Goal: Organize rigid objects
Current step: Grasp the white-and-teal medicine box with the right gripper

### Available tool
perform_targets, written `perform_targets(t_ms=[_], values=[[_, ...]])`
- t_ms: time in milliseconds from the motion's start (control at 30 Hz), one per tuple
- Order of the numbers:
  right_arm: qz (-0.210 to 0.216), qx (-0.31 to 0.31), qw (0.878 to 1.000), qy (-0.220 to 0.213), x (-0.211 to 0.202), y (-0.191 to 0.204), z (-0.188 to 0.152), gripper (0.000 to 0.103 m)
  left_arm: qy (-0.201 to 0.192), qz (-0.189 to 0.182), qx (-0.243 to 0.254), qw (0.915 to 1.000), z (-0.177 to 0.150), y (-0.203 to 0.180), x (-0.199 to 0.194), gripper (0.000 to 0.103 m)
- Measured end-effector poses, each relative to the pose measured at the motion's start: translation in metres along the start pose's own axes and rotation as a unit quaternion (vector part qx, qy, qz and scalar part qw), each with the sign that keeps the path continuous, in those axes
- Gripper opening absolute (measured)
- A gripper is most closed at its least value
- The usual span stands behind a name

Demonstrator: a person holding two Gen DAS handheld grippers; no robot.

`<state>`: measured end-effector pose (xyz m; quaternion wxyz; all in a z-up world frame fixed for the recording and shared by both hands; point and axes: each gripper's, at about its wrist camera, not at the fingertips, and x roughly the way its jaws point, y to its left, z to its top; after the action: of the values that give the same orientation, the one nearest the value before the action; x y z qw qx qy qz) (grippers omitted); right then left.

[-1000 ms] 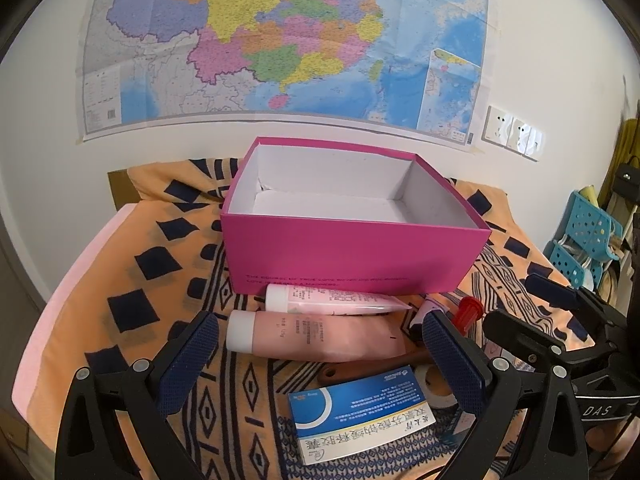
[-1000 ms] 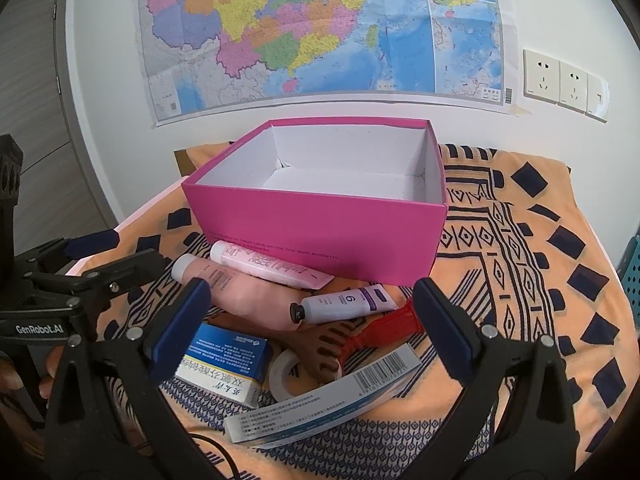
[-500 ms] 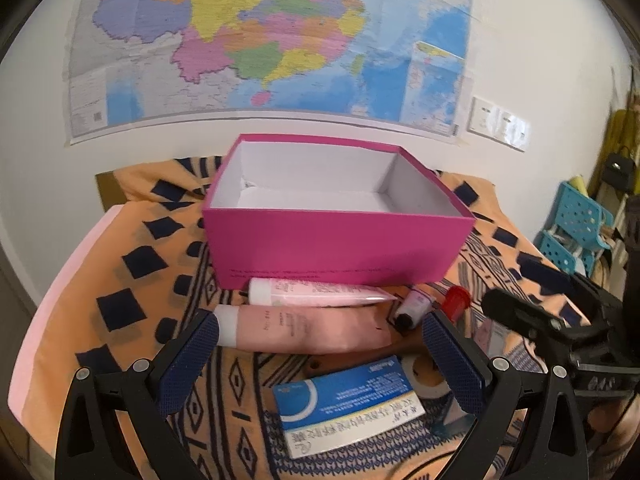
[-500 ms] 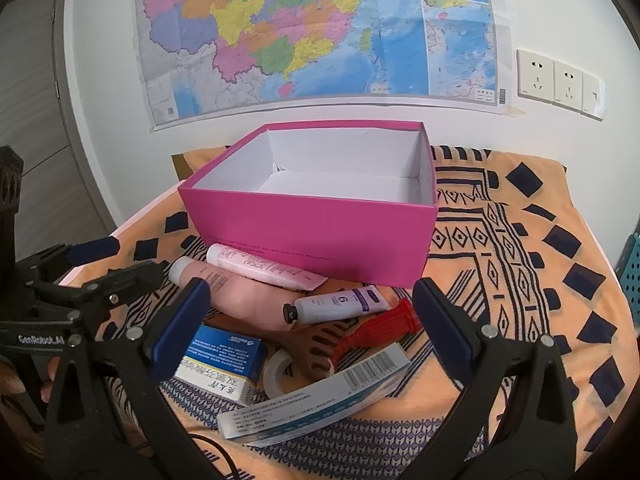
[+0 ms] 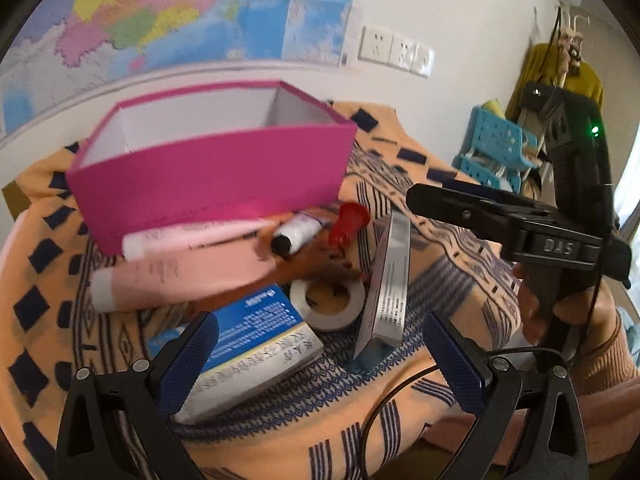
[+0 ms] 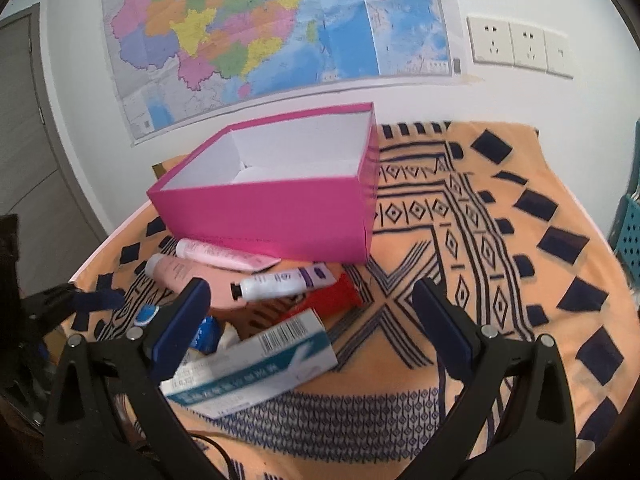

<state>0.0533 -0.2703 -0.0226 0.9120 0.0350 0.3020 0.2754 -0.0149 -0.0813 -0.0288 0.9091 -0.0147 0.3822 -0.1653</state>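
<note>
My left gripper point(image 5: 320, 354) was spread wide and gripped nothing; its blue-padded fingers point(image 5: 188, 360) hovered over the near end of a blue-and-white medicine box point(image 5: 248, 340) lying flat on the orange patterned cloth point(image 5: 400, 400). My right gripper point(image 6: 312, 332) was likewise released and empty, its jaws straddling a teal-and-white carton point(image 6: 256, 364) that lay tilted on the cloth, barcode end up. In the left wrist view the same carton point(image 5: 386, 280) stood on a long edge just right of a roll of white tape point(image 5: 328, 298). Beyond these lay a large pink tube point(image 5: 180, 276), a slimmer pale pink tube point(image 5: 192, 236) against the box wall, a small white tube with a black cap point(image 6: 280, 282), and a red-handled object point(image 6: 332, 298) whose kind I could not tell. All rested in front of the open pink box point(image 6: 272, 200), whose white interior held nothing visible. A person's hand point(image 5: 560, 312) held the right gripper's handle. A map point(image 6: 260, 36) and wall sockets point(image 6: 516, 46) hung behind.
</note>
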Motion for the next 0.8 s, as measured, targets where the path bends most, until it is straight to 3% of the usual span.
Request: perform_targets(t_ms=[367, 433, 533, 667, 800], values=[[0.073, 0.007, 0.996, 0.045, 0.027, -0.007, -0.015, 0.097, 0.008, 0.053, -0.058, 0.9969, 0.007, 0.032, 0.014, 0.084], [0.089, 0.015, 0.994, 0.064, 0.035, -0.008, -0.019, 0.081, 0.008, 0.054, -0.065, 0.9964, 0.005, 0.035, 0.014, 0.082], [0.098, 0.030, 0.991, 0.085, 0.045, -0.013, -0.027, 0.075, 0.009, 0.063, -0.060, 0.9962, 0.003, 0.032, 0.015, 0.079], [0.115, 0.052, 0.988, 0.093, 0.047, -0.022, -0.035, 0.069, 0.016, 0.039, -0.049, 0.9979, 0.000, 0.026, 0.014, 0.075], [0.113, 0.061, 0.987, 0.097, 0.045, -0.026, -0.037, 0.069, 0.029, -0.009, -0.027, 0.9992, -0.004, 0.017, 0.012, 0.067]])
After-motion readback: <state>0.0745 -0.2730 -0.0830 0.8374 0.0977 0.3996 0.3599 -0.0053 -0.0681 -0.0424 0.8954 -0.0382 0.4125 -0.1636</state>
